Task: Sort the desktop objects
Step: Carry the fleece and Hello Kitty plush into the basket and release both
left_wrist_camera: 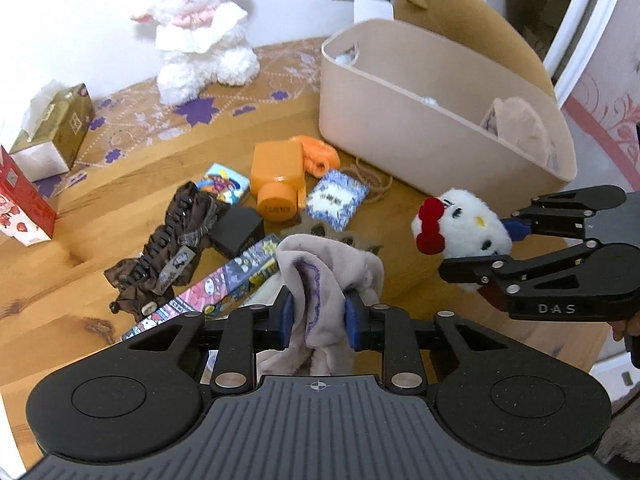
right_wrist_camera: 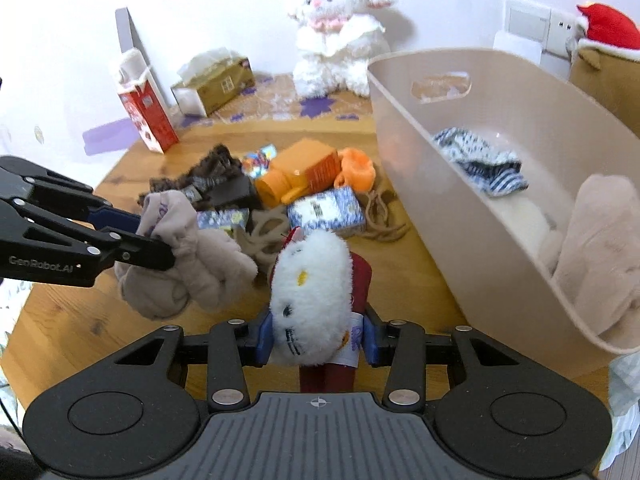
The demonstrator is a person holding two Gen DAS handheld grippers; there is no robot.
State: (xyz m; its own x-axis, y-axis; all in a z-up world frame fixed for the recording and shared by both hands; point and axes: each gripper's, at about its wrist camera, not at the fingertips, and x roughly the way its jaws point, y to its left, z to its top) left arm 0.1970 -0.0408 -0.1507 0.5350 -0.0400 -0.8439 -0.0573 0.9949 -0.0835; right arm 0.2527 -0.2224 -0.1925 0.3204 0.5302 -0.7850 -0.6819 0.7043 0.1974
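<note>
Bare wood lies open between the clutter pile point(right_wrist_camera: 280, 196) and the beige bin point(right_wrist_camera: 500, 216), whose rim stands just right of both tools. The left gripper point(left_wrist_camera: 316, 316) pinches a limp grey sock point(left_wrist_camera: 328, 276); the right gripper point(right_wrist_camera: 316, 336) clamps a fluffy white cat plush point(right_wrist_camera: 310, 296), both held above the table point(right_wrist_camera: 72, 304).
</note>
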